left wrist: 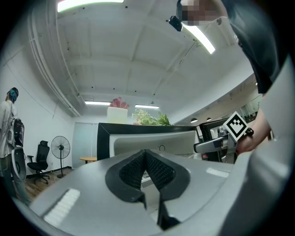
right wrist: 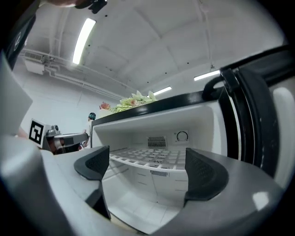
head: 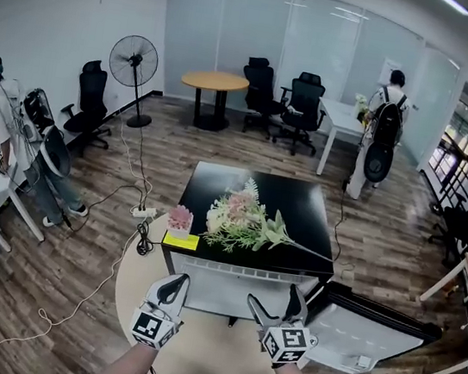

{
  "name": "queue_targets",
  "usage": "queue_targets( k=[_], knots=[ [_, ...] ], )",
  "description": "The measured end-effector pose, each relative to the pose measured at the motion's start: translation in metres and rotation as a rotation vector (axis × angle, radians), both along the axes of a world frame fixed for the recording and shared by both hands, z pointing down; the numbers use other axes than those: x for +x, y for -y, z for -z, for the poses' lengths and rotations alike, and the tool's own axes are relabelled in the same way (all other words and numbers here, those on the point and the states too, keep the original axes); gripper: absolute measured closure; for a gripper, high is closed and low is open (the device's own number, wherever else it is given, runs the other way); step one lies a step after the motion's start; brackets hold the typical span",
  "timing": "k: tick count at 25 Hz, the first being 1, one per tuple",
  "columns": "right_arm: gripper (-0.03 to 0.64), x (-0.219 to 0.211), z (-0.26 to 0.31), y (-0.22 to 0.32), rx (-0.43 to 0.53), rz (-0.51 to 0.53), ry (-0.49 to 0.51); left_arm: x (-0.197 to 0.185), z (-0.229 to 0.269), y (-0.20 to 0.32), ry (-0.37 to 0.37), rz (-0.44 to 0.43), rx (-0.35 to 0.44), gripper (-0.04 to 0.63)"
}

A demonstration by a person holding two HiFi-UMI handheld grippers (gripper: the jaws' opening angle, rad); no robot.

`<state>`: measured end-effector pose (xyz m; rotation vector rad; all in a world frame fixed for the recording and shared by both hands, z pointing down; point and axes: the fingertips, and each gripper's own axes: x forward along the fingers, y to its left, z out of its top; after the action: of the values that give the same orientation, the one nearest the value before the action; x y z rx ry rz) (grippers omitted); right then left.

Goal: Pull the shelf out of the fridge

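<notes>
A small fridge (head: 301,202) stands at the centre of the head view on an office's wood floor (head: 105,232), flowers (head: 242,218) on its black top. Its white shelf (right wrist: 152,159) sits inside. The left gripper (head: 176,283) is pinched together and empty; the right gripper (head: 276,300) gapes wide, holding nothing.

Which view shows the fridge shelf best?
Right gripper view: the shelf sits in plain sight inside the fridge. The head view mostly shows the fridge's top; in the left gripper view the shut left claw covers it.
</notes>
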<state>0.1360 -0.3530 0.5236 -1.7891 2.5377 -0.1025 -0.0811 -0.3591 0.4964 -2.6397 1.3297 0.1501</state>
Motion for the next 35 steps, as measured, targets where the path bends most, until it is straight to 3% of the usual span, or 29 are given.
queue_targets(
  k=[7, 19, 26, 35],
  knots=[
    [0.112, 0.005, -0.017, 0.018, -0.137, 0.004, 0.360, -0.002, -0.004, 0.002, 0.014, 0.002, -0.008, 0.595],
    [0.209, 0.001, -0.037, 0.031, -0.308, 0.055, 0.681, 0.000, -0.001, 0.001, 0.014, 0.004, 0.003, 0.595],
    [0.255, -0.006, -0.041, 0.043, -0.357, 0.067, 0.785, -0.002, 0.000, 0.001, 0.013, 0.003, 0.003, 0.595],
    [0.293, -0.006, -0.064, 0.067, -0.461, 0.073, 1.058, -0.010, 0.000, 0.001, 0.021, 0.019, 0.003, 0.595]
  ],
)
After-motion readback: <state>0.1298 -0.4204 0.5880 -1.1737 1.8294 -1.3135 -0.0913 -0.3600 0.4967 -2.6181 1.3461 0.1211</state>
